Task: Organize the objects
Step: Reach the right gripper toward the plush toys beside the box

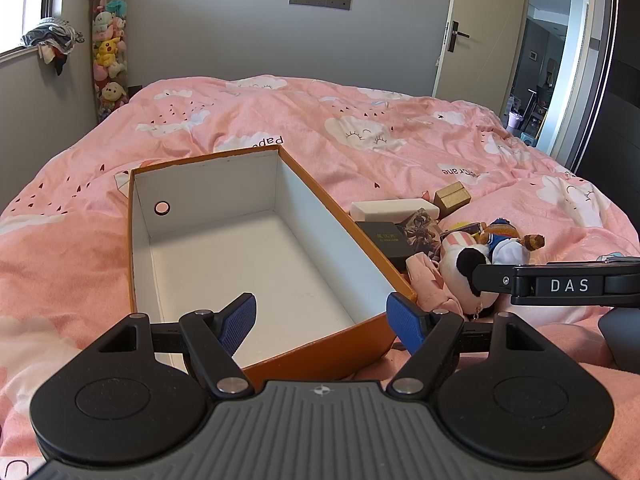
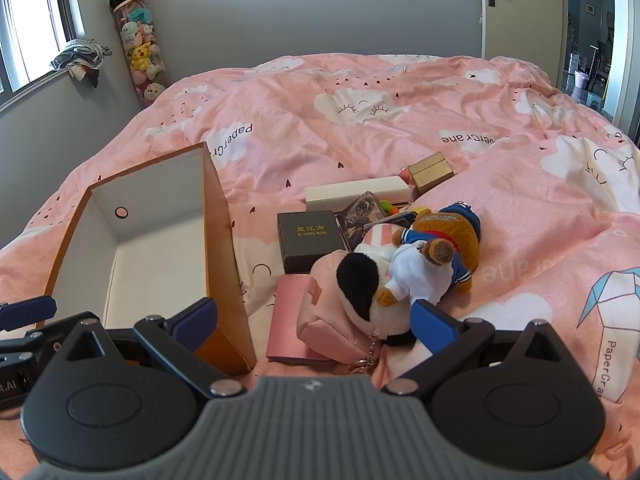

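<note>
An empty orange box [image 1: 320, 360] with a white inside lies on the pink bed. My left gripper [image 1: 322, 320] hovers open over its near end, nothing between the blue pads. Right of the box [image 2: 224, 264] lies a pile: a dark brown box [image 2: 310, 240], a long white box [image 2: 356, 194], a gold box [image 2: 432, 170], a picture card [image 2: 360, 216], a brown bear plush [image 2: 448, 228], a panda plush [image 2: 364, 288], a pink pouch [image 2: 320, 320] and a flat pink case [image 2: 286, 328]. My right gripper [image 2: 314, 322] is open just above the pouch and panda, gripping neither.
The pink cloud-print duvet [image 2: 400, 92] is rumpled, with a raised fold right of the pile. A tall tube of plush toys [image 2: 142, 52] stands in the far left corner by the window. An open door [image 2: 520, 4] is at far right.
</note>
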Tool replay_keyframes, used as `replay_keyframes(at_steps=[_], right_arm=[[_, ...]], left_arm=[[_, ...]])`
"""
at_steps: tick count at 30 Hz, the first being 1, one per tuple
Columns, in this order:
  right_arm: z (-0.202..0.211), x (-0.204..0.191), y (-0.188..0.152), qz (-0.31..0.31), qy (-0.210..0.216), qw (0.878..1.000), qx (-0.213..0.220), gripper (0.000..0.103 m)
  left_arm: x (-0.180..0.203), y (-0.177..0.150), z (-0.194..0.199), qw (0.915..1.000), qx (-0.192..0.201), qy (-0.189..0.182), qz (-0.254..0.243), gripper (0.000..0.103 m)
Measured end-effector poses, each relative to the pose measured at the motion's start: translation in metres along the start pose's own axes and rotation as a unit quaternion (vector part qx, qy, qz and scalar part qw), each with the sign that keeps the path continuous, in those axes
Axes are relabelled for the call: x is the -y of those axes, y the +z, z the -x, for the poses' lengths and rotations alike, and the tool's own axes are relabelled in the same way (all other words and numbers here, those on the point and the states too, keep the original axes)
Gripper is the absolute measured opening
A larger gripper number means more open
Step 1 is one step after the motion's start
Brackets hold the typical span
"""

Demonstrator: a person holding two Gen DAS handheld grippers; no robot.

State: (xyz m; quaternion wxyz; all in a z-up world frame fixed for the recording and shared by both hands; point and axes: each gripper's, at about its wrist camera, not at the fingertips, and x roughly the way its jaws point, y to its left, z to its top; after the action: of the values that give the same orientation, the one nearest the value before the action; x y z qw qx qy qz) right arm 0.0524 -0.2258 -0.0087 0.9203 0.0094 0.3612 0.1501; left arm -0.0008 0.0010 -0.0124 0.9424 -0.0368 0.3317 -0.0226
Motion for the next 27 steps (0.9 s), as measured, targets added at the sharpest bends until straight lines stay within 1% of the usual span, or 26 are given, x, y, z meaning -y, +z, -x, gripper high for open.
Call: replay_keyframes(at_steps=[11,16,19,20,22,24,25,26,27], right_arm=[[0.000,0.000,0.000,0.001,0.000,1.000,-0.001,0.102],[-0.004,0.003,-0.001,0.000,0.000,1.000,-0.010,0.102],[-0.008,0.005,-0.001,0.000,0.005,1.000,-0.023,0.102],[-0.009,0.006,0.001,0.000,0.006,1.000,-0.026,0.102],[-0.015,0.007,0.001,0.002,0.002,1.000,-0.031,0.102],[-0.017,0.011,0.002,0.006,-0.007,0.999,-0.032,0.102],[-0.018,0.013,0.003,0.007,-0.011,0.999,-0.034,0.100],[-0.020,0.016,0.005,0.006,-0.013,0.999,-0.037,0.095],[-0.022,0.020,0.006,0.003,-0.015,0.999,-0.042,0.092]], left_arm=[[0.003,-0.005,-0.003,1.0000,-0.003,-0.001,-0.002,0.087],[0.004,-0.005,-0.007,0.9998,-0.015,-0.013,-0.003,0.086],[0.004,-0.003,-0.012,0.9992,-0.030,-0.025,-0.005,0.081],[0.005,-0.002,-0.014,0.9990,-0.035,-0.029,-0.007,0.077],[0.006,0.001,-0.018,0.9983,-0.044,-0.036,-0.012,0.071],[0.007,0.007,-0.023,0.9971,-0.057,-0.046,-0.020,0.068],[0.008,0.011,-0.027,0.9963,-0.063,-0.053,-0.026,0.062],[0.010,0.015,-0.030,0.9952,-0.069,-0.061,-0.033,0.057],[0.013,0.020,-0.033,0.9939,-0.075,-0.070,-0.040,0.056]])
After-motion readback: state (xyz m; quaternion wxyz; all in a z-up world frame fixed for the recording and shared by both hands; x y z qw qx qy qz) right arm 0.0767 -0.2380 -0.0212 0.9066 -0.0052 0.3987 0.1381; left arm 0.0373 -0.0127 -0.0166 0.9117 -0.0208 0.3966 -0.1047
